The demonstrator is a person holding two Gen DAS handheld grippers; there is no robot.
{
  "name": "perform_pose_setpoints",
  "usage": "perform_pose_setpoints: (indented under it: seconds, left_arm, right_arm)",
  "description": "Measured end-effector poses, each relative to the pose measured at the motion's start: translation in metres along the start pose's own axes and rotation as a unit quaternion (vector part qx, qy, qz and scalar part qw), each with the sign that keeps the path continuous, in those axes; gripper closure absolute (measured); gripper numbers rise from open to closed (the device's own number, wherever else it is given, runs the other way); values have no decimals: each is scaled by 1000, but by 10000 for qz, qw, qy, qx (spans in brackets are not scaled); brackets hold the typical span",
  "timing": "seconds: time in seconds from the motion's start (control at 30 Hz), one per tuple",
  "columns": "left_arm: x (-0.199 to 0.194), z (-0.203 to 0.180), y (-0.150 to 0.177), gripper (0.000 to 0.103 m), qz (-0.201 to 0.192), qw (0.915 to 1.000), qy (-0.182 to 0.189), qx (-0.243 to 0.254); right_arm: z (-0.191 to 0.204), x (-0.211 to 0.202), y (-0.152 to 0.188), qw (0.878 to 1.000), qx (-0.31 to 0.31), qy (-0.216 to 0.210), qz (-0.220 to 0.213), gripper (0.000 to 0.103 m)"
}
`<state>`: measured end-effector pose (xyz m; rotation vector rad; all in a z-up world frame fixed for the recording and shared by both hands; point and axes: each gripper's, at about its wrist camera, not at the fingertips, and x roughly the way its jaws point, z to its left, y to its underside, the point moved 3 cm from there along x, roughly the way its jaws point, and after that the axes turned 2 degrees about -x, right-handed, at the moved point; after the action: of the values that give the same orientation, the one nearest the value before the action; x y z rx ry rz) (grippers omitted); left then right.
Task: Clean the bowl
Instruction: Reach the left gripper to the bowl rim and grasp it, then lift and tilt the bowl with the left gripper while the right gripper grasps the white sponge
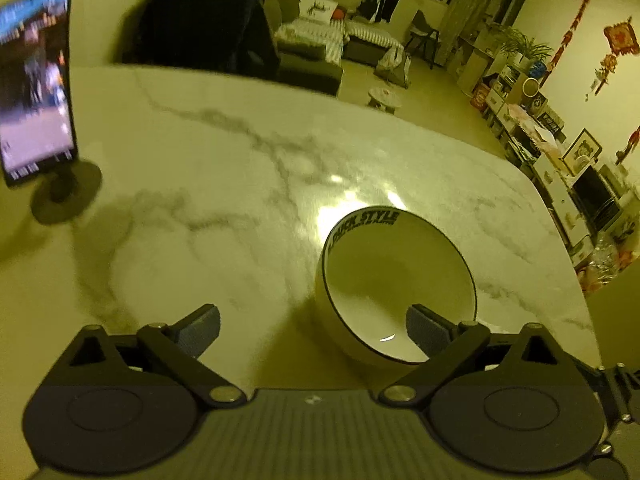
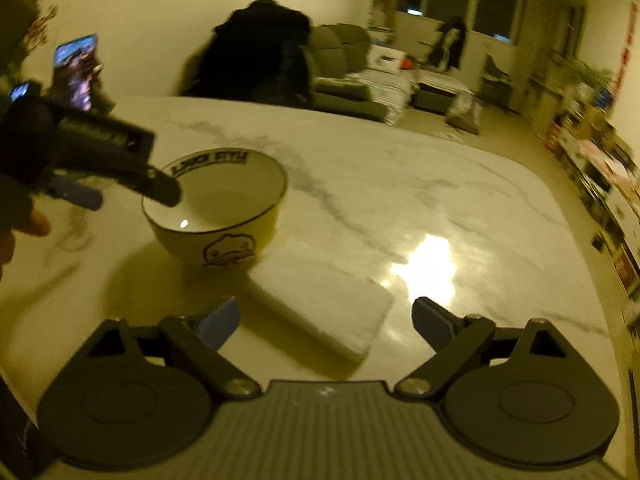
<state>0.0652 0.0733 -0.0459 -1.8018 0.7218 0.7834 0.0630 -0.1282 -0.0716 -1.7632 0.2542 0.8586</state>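
White bowl (image 1: 394, 280) w/ one left gripper (image 1: 314, 330) finger over rim, jaws wide

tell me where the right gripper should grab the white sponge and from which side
Grip the white sponge across its two long edges, coming down from above. It lies flat on the table beside the bowl, between the right gripper's open jaws.

A home's open living-dining room. A white marble-patterned table (image 1: 240, 184) fills the foreground — behind it, at upper centre, a grey fabric sofa (image 1: 316, 46). Crowded low shelves (image 1: 532, 120) line the right wall.
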Motion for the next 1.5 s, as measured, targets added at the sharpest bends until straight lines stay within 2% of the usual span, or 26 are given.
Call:
perform_pose_setpoints:
  seconds: [0.13, 0.2, 0.33, 0.43, 0.5, 0.57, 0.63, 0.7, 0.83, 0.93, 0.97, 1.03, 1.07, 1.13, 1.23, 1.5]
  left_arm:
    - [16, 7, 1, 18, 139, 9998, 82, -107]
    - [21, 8, 4, 27, 201, 9996, 117, -156]
    - [34, 9, 6, 35, 334, 9981, 398, -317]
    - [39, 9, 7, 50, 369, 9962, 682, -397]
    - [44, 10, 8, 68, 406, 9948, 815, -447]
    - [49, 10, 8, 71, 447, 9938, 897, -488]
    - [50, 6, 10, 77, 303, 9959, 784, -328]
    - [50, 3, 11, 87, 190, 9974, 677, -171]
    - [47, -2, 15, 89, -69, 9984, 533, 178]
    - [40, -9, 19, 92, -342, 9975, 238, 564]
    - [37, -11, 21, 93, -496, 9958, 78, 768]
    - [33, -13, 22, 93, -613, 9936, -48, 952]
    - [31, -13, 24, 93, -631, 9933, -54, 969]
    - [27, -14, 26, 93, -723, 9917, -100, 1055]
    - [22, -14, 30, 94, -899, 9874, -202, 1289]
    - [12, -25, 35, 94, -1189, 9755, -207, 1842]
  right_arm:
    - [4, 11, -1, 9995, -291, -95, -6, 24]
    - [6, 16, -3, 9989, -447, -120, -3, 27]
    - [13, 28, -3, 9972, -736, -143, 35, 29]
    - [17, 34, -1, 9953, -947, -176, 116, 29]
    - [19, 38, 0, 9937, -1090, -197, 173, 29]
    - [20, 41, 1, 9929, -1143, -233, 234, 29]
    - [18, 43, 0, 9936, -1045, -296, 294, 29]
    - [16, 45, 0, 9941, -974, -345, 318, 29]
    - [13, 47, 0, 9952, -868, -328, 305, 36]
    - [13, 47, 2, 9958, -828, -300, 254, 44]
    - [13, 47, 2, 9958, -846, -278, 227, 49]
    - [13, 43, 3, 9961, -804, -339, 100, 70]
    - [13, 42, 2, 9965, -761, -347, 45, 77]
    - [11, 41, 0, 9971, -703, -303, -48, 81]
    - [7, 41, -7, 9973, -694, -191, -142, 83]
    - [-2, 6, -27, 9955, -306, -556, -710, 85]
